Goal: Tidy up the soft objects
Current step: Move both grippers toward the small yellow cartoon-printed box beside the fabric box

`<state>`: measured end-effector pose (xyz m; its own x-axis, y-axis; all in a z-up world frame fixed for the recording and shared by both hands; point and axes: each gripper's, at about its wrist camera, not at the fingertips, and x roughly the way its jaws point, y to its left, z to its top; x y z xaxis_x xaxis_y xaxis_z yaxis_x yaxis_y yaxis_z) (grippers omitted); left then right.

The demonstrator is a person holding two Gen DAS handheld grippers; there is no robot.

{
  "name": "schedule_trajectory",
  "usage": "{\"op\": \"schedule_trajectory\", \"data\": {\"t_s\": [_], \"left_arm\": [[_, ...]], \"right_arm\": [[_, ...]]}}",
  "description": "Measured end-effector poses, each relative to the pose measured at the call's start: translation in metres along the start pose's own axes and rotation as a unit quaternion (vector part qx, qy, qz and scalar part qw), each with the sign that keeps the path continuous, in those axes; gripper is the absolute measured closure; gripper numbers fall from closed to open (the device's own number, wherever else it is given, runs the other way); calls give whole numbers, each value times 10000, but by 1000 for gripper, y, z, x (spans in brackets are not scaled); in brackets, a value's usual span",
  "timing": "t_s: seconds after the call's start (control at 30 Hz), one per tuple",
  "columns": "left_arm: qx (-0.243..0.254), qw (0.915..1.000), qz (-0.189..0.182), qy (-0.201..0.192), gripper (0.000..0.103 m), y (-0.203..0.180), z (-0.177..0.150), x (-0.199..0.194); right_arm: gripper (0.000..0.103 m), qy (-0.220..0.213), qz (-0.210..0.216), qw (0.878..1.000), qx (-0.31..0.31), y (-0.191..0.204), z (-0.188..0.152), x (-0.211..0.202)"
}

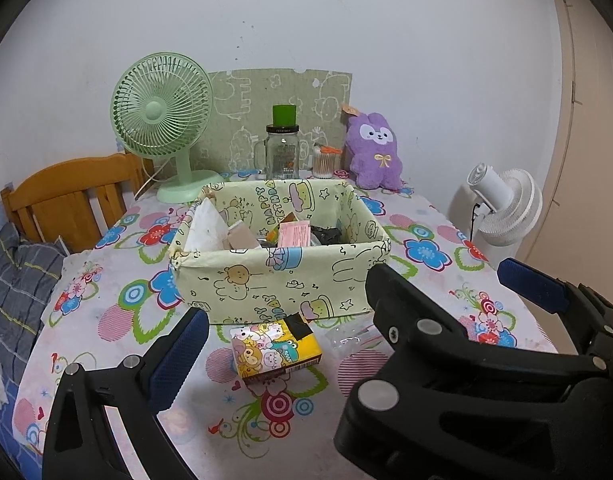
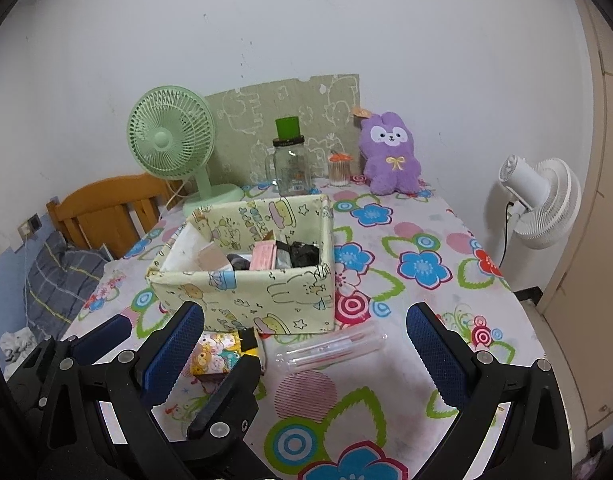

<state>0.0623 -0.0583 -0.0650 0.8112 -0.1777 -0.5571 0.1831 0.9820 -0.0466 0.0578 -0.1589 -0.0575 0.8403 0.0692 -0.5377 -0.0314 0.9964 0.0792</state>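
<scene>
- Left gripper (image 1: 348, 294): I read its jaws as wide apart and empty, hanging above the near edge of the desk (image 1: 422, 220). Between them lies the tissue pack (image 1: 276, 350), yellow with cartoon animals, flat on the cloth just in front of the fabric box (image 1: 274, 280).
- Right gripper (image 2: 306, 344): jaws also wide and empty. Between them, near the desk's front edge, lies a clear plastic packet (image 2: 330, 350) with red-and-white contents, just beside the box's near right corner.
- Purple plush (image 1: 375, 152): upright at the far edge of the desk against the wall, well apart from both grippers, beside a glass jar (image 1: 282, 156) and a tub of cotton swabs (image 1: 323, 163).
- Risk, as I judge it: the two grippers sit close together, and the left one already crosses the right wrist view; reaching at once could knock them together.
- Risk: a closing grip on the tissue pack may crush or skid it against the box wall.
- Risk: reaching for the plush could tip the jar, the swabs or the green fan (image 1: 162, 120).
- Hard to make out: the box's contents are a jumble of pink, tan and black items; the clear packet's contents; the tissue pack's near end, hidden in the right wrist view.
</scene>
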Motion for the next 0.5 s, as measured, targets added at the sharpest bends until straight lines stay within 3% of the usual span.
{"op": "schedule_trajectory", "data": {"t_s": [0.5], "left_arm": [[-9, 9990, 1, 448, 1, 7, -18, 34]], "right_arm": [[1, 511, -59, 9987, 43, -2, -19, 37]]}}
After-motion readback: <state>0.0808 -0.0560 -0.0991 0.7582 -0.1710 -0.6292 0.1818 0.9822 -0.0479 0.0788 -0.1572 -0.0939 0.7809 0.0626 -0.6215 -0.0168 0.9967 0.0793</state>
